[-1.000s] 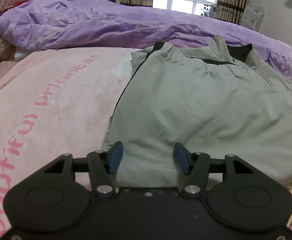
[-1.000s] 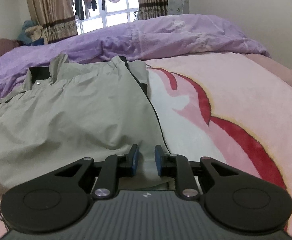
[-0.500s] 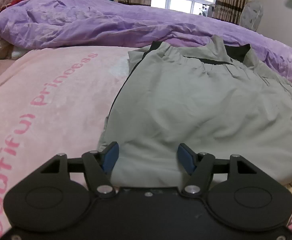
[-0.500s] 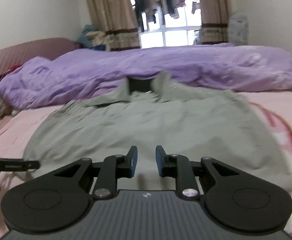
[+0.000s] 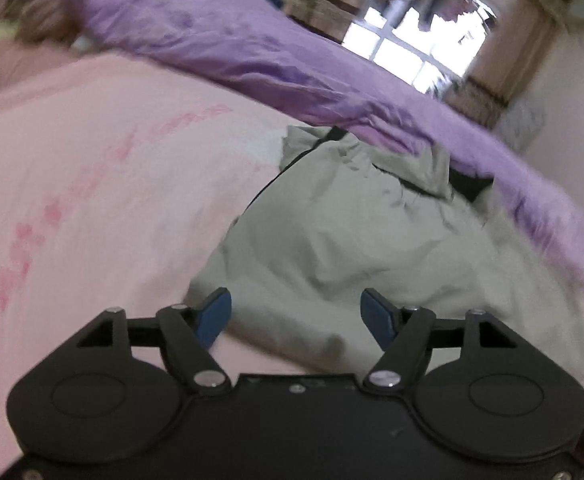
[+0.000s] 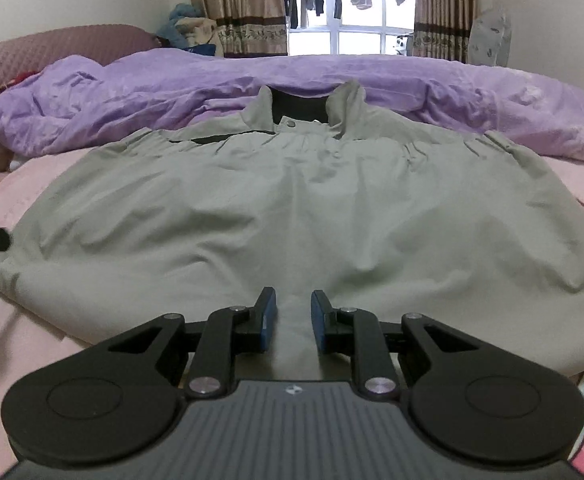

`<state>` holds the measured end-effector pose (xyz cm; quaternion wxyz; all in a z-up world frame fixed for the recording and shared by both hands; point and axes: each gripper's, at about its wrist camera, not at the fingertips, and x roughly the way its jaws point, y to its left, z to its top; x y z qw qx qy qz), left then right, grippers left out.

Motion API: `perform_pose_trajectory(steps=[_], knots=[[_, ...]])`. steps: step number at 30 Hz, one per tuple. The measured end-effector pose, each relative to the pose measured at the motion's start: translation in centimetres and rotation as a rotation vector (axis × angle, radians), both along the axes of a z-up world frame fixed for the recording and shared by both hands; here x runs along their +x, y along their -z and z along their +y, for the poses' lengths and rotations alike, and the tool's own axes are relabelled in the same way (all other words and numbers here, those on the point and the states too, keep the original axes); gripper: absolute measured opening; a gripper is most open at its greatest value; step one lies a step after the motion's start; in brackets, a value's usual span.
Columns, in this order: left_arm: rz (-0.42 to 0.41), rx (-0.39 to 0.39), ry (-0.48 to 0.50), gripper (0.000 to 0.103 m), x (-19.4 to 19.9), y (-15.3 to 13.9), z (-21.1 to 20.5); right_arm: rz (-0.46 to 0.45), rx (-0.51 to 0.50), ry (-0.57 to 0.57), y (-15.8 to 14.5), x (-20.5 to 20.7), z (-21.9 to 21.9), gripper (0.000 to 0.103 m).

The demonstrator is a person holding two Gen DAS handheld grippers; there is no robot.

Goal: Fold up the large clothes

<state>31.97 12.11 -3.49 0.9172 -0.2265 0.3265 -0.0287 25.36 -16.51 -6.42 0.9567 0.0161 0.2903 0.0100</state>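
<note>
Grey-green jacket [image 6: 292, 208] lies flat; left gripper [image 5: 296, 314] fingers opening, right gripper [image 6: 293, 320] fingers parted, both empty.

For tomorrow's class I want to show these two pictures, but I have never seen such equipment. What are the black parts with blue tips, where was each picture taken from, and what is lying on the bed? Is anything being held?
No robot here: a person carries a hand-held gripper in each hand, each with a camera looking along its two blue-padded fingers. One picture comes from the left hand-held gripper, tilted and blurred; its jaws are opening, with nothing pinched between them. The other comes from the right hand-held gripper, whose jaws stand narrowly apart over the hem, not pressing it. On a pink blanket lies a grey-green jacket, spread flat, collar toward a purple duvet and the window. Nothing is held yet; the folding has not visibly begun.
</note>
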Motion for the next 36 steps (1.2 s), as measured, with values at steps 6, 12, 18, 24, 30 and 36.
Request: perform_pose_trajectory(steps=[6, 12, 18, 24, 30, 36], knots=[[0.051, -0.256, -0.049, 0.071, -0.7, 2.7, 1.0, -0.065, 0.127, -0.018, -2.9, -0.7, -0.2, 0.025], [0.012, -0.402, -0.098, 0.078, 0.0, 3.7, 1.9, 0.022, 0.086, -0.056, -0.9, 0.7, 1.5, 0.025], [-0.032, -0.412, -0.111, 0.091, 0.1, 3.4, 1.2, 0.009, 0.076, -0.055, -0.7, 0.4, 1.8, 0.025], [-0.032, -0.410, -0.127, 0.100, 1.0, 3.4, 0.0, 0.011, 0.081, -0.060, -0.7, 0.6, 1.6, 0.025], [-0.093, -0.466, -0.137, 0.092, -1.2, 4.1, 0.1, 0.010, 0.100, -0.056, -0.6, 0.7, 1.6, 0.027], [-0.104, -0.559, -0.140, 0.091, 1.9, 4.3, 1.1, 0.015, 0.114, -0.066, -0.7, 0.6, 1.2, 0.027]])
